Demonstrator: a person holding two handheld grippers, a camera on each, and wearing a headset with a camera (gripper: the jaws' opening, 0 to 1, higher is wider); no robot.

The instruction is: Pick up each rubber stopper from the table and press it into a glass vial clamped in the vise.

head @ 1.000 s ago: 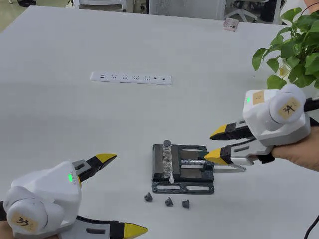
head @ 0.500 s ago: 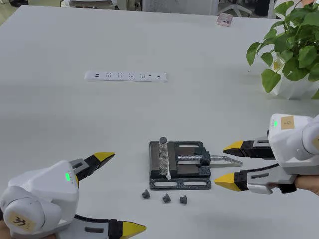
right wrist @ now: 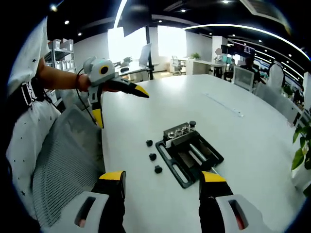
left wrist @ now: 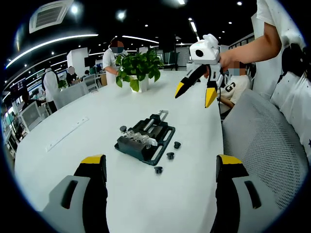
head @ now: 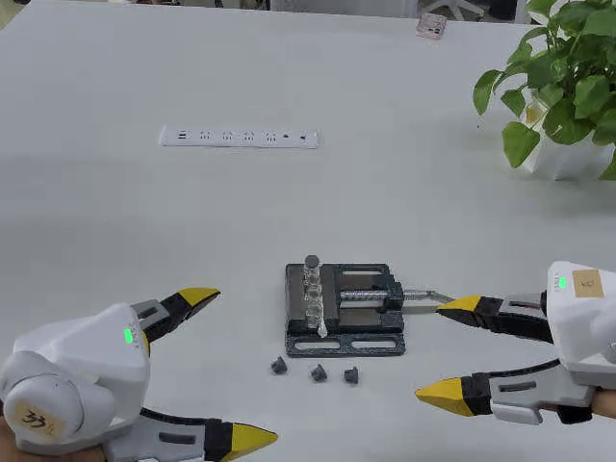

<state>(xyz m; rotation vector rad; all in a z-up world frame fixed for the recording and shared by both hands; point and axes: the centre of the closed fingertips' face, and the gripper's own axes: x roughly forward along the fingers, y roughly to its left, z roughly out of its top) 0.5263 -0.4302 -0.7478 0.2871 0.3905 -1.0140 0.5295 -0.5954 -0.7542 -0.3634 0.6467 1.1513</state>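
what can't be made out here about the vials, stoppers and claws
vials: all views, small clear glass, contents unreadable.
stoppers: head view, too small to tell which way up.
left claw: head view, body cut off by the bottom edge.
right claw: head view, body cut off by the right edge.
vise handle tip: head view, beside the right claw's upper jaw, contact unclear.

Left gripper (head: 229,366) at lower left, jaws spread wide, right gripper (head: 449,348) at lower right, jaws parted, both empty
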